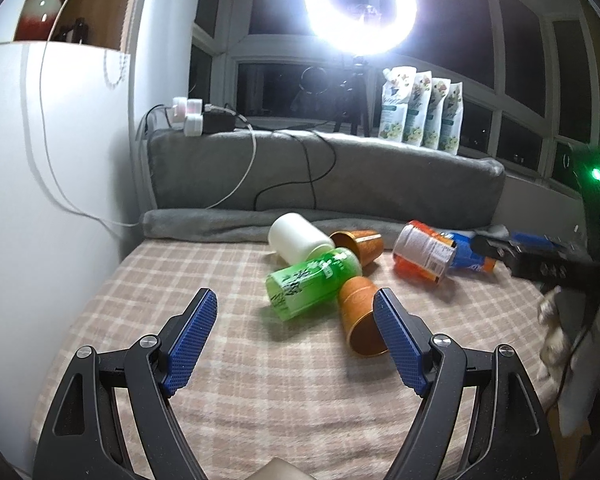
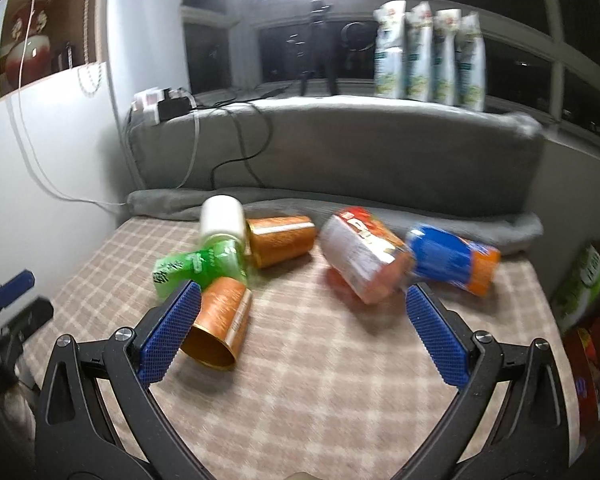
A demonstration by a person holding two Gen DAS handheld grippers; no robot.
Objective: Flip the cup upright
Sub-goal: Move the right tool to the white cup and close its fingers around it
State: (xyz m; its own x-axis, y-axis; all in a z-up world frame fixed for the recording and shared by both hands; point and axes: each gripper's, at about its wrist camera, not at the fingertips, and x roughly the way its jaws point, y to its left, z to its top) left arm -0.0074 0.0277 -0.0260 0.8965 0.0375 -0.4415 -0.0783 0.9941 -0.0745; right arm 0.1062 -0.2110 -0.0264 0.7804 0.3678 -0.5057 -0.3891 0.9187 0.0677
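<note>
From the left wrist camera, the left claw (image 1: 295,310) was seen spread wide with nothing held between the blue pads (image 1: 190,340). The mouth end of the nearest orange cup (image 1: 358,320), lying on its side, was partly hidden behind the right-hand pad, so actual contact couldn't be made out. Just ahead of the claw a green cup (image 1: 310,280) lay on its side, touching that orange one, with a white cup (image 1: 298,238) and a second orange cup (image 1: 360,246) behind it. Off to the right, a red-orange labelled can (image 1: 422,252) and a blue one (image 1: 470,258) were tipped over too; the blue one was half covered by a dark, blurred object at the frame edge. Bare checked blanket (image 1: 140,312) was left open ahead of the left pad, up to the white wall.

From the right wrist camera everything was smeared by motion. The right claw (image 2: 302,312) was also held wide apart, gripping nothing. The nearest orange cup (image 2: 220,326) sat against the left pad, its open mouth facing the camera and part of its side covered. Six tipped containers were counted: two orange, one green (image 2: 192,266), one white (image 2: 222,218), one red-orange (image 2: 364,254), one blue (image 2: 452,260). Plenty of open blanket (image 2: 320,380) lay between the pads. The other claw was cut off at the far left edge.
</note>
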